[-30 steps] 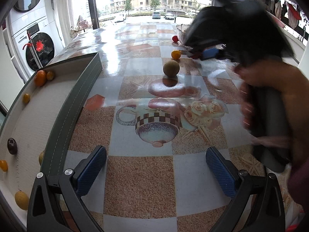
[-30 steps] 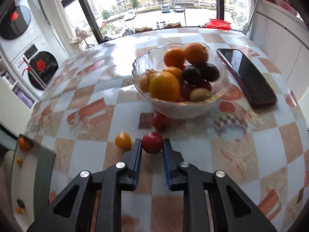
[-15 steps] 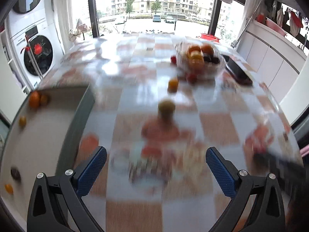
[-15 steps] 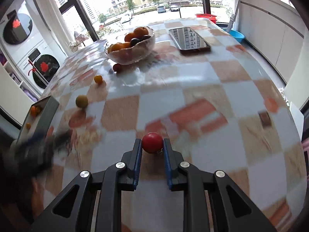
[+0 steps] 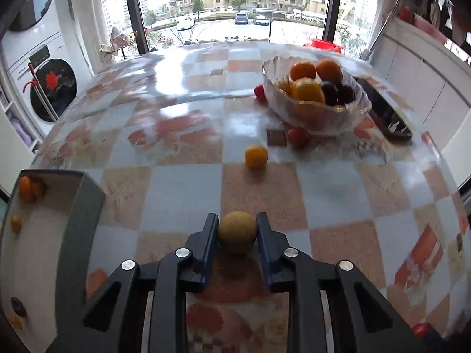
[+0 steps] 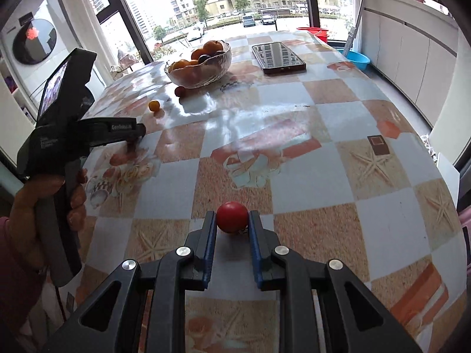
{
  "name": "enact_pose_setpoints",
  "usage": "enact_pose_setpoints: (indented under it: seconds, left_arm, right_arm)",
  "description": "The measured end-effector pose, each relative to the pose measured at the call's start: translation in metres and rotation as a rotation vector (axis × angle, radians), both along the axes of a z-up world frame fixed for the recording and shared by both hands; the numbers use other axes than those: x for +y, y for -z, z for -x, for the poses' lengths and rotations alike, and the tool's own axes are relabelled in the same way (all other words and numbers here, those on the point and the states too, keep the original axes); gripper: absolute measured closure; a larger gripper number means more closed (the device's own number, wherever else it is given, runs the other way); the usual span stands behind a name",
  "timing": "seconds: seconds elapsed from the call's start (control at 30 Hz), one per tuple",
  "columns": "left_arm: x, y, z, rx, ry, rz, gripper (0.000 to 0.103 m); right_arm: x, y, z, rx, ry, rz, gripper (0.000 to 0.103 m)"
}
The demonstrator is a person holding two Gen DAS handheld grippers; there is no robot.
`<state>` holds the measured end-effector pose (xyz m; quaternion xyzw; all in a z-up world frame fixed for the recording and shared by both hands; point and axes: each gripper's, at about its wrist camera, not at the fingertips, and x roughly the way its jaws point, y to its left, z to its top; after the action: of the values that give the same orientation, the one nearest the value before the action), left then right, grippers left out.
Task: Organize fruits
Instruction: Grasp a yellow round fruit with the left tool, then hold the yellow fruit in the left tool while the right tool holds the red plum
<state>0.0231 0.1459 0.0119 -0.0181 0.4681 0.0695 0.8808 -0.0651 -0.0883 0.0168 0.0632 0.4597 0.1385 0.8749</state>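
Left tongs just closed, pinching tan fruit; right tongs pinching red fruit; glossy checkered tablecloth, big windows.

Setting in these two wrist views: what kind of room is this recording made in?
Most likely a home dining or laundry area in an apartment: a table with a patterned tablecloth bearing a glass fruit bowl, front-loading washing machines by the wall, and a big window facing residential towers.

Our left hand-held gripper angles steeply downward; its jaws have just been closing and now press a yellowish round fruit. Our right hand-held gripper clamps a red fruit. Our left hand wraps the handle.
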Motion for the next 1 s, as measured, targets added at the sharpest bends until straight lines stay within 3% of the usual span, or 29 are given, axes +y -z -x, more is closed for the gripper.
enact_pose_setpoints:
  seconds: [0.1,0.2,0.37,0.67,1.0]
  left_arm:
    - [-0.003,0.0,0.039,-0.003,0.035,0.032,0.075]
    - [-0.007,0.001,0.084,-0.016,0.062,0.016,0.075]
    - [0.007,0.002,0.154,-0.058,0.008,0.038,0.075]
    - [0.009,0.006,0.165,-0.119,0.003,0.019,0.075]
    - [0.011,0.006,0.171,-0.138,0.003,0.019,0.075]
  right_arm:
    - [-0.002,0.001,0.005,-0.002,0.009,-0.007,0.08]
    - [-0.001,0.001,0.013,-0.006,0.011,-0.01,0.08]
    - [0.006,0.002,0.022,-0.023,0.012,-0.007,0.08]
    - [0.015,0.007,0.013,-0.085,0.008,-0.021,0.08]
    - [0.014,0.007,0.014,-0.087,0.009,-0.03,0.08]
